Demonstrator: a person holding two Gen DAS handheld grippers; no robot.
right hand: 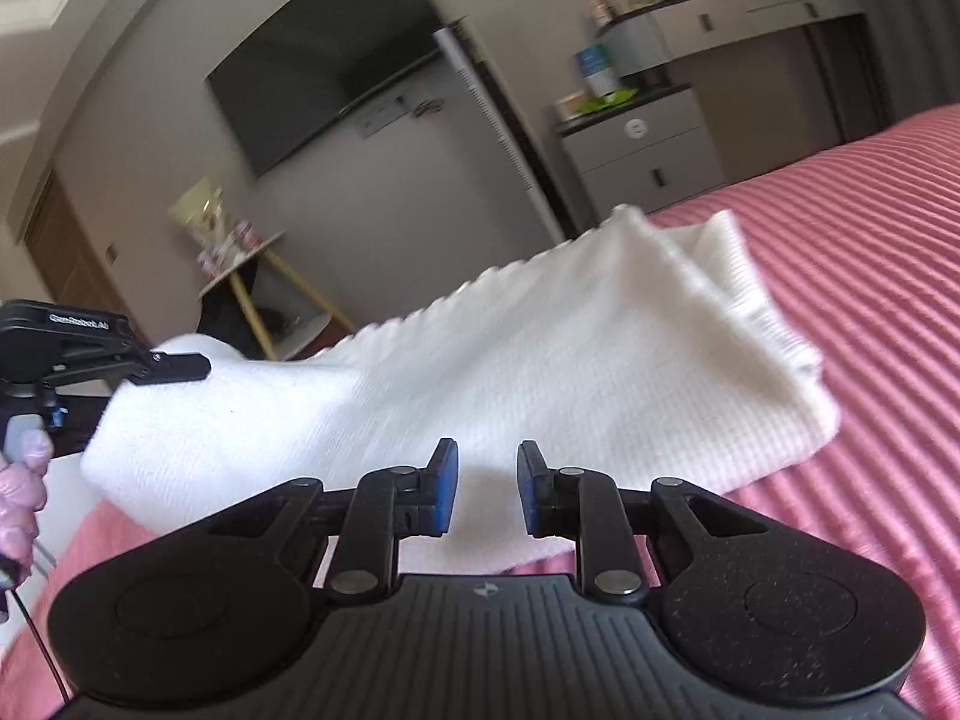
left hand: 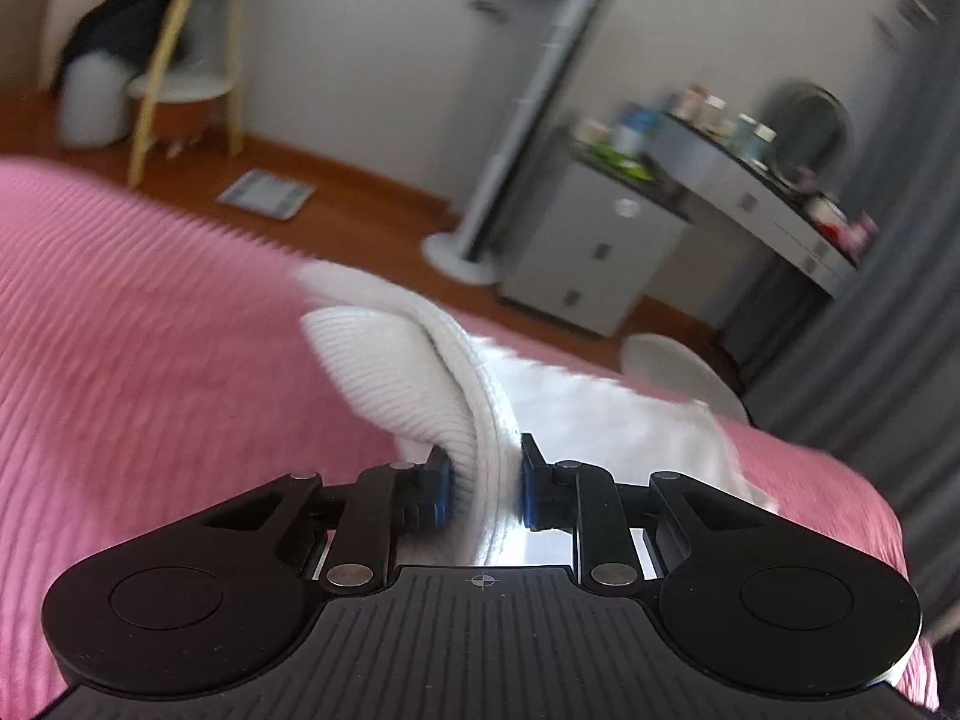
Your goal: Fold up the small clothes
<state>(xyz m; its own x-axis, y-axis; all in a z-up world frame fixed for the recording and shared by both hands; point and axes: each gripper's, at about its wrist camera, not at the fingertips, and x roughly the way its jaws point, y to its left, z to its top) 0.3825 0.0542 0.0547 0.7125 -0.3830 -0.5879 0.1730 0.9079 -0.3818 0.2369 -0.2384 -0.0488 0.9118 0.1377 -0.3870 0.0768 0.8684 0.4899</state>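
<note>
A white ribbed knit garment [left hand: 384, 372] lies on the pink ribbed bedspread [left hand: 150, 330]. My left gripper [left hand: 485, 445] is shut on a bunched, folded edge of it and holds that edge up off the bed. In the right wrist view the garment [right hand: 540, 348] stretches from the left gripper [right hand: 180, 369], held in a person's hand [right hand: 24, 480], across to my right gripper [right hand: 487, 450]. White cloth fills the narrow gap between the right gripper's blue pads, so it is shut on the near edge. The far end of the garment rests on the bedspread [right hand: 840, 252].
Past the bed's edge are a wooden floor, a white tower fan [left hand: 528, 120], a grey drawer cabinet [left hand: 588, 252], a cluttered dressing table [left hand: 750, 192] and a white stool [left hand: 678, 372]. A yellow-legged side table [left hand: 180, 60] stands far left. A wall TV [right hand: 324, 54] hangs opposite.
</note>
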